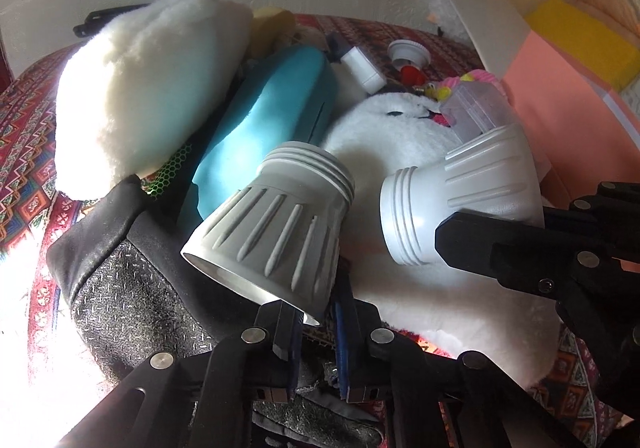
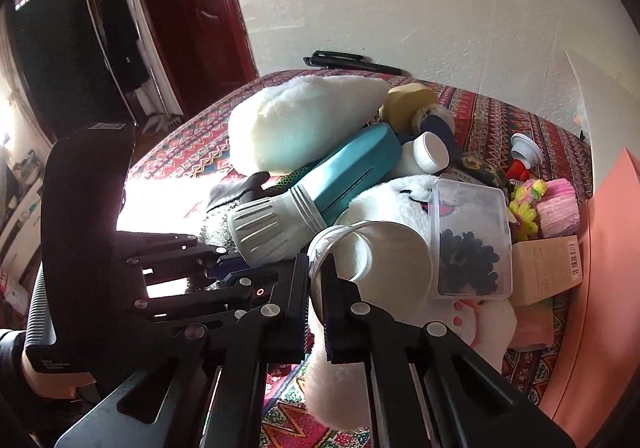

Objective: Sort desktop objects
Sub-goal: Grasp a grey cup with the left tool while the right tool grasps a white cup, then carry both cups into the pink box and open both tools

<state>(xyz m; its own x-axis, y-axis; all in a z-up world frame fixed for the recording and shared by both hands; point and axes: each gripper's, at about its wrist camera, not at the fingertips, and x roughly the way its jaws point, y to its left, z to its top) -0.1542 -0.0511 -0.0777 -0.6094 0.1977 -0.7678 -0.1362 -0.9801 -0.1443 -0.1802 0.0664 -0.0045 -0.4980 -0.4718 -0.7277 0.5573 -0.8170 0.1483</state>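
Grey lamp shell and white shell, each pinched at its rim by a hand-held gripper, left and right, hang above the plush, apparently for pairing.

Two grey ribbed lamp housings with threaded necks are held above a pile of plush toys: one tilted mouth-down, the other on its side beside a clear box.

Two lamp housings sit side by side above a plush toy. A clear box rests on the toy, a cardboard box to its right.
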